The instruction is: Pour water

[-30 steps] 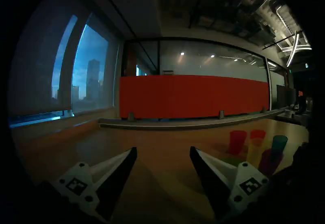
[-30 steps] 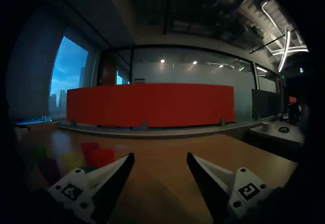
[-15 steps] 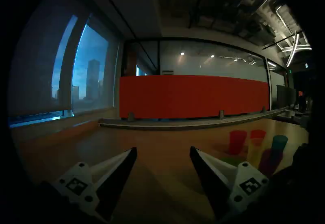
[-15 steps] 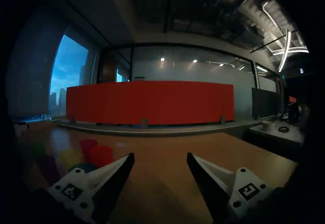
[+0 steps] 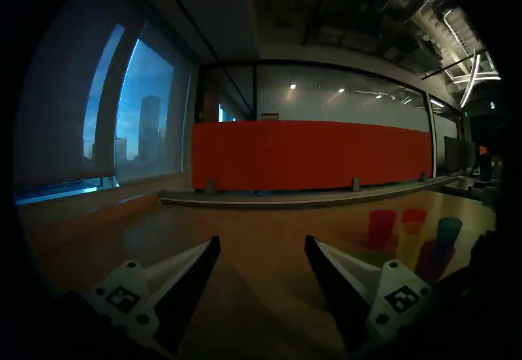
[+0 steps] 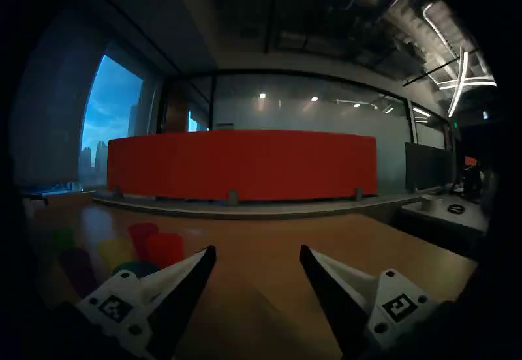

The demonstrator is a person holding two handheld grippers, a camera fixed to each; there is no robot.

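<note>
Several coloured plastic cups stand in a cluster on a wooden table (image 5: 261, 242). In the left gripper view the cluster sits at the right: two red cups (image 5: 381, 227), a yellow cup (image 5: 408, 245), a teal cup (image 5: 448, 229) and a dark purple cup (image 5: 433, 259). My left gripper (image 5: 261, 246) is open over bare wood, left of the cups. In the right gripper view the cups lie at the lower left: red cups (image 6: 164, 249), a yellow cup (image 6: 115, 253), a green cup (image 6: 62, 239) and a purple cup (image 6: 78, 270). My right gripper (image 6: 257, 254) is open, right of them, holding nothing.
A long red partition (image 5: 310, 154) stands along the table's far edge on a grey rail. Large windows (image 5: 140, 128) are at the left. A neighbouring desk (image 6: 447, 213) with small items is at the far right of the right gripper view. The room is dim.
The right gripper view has shifted slightly, and the cups sit a little lower and nearer. The left gripper has not visibly moved.
</note>
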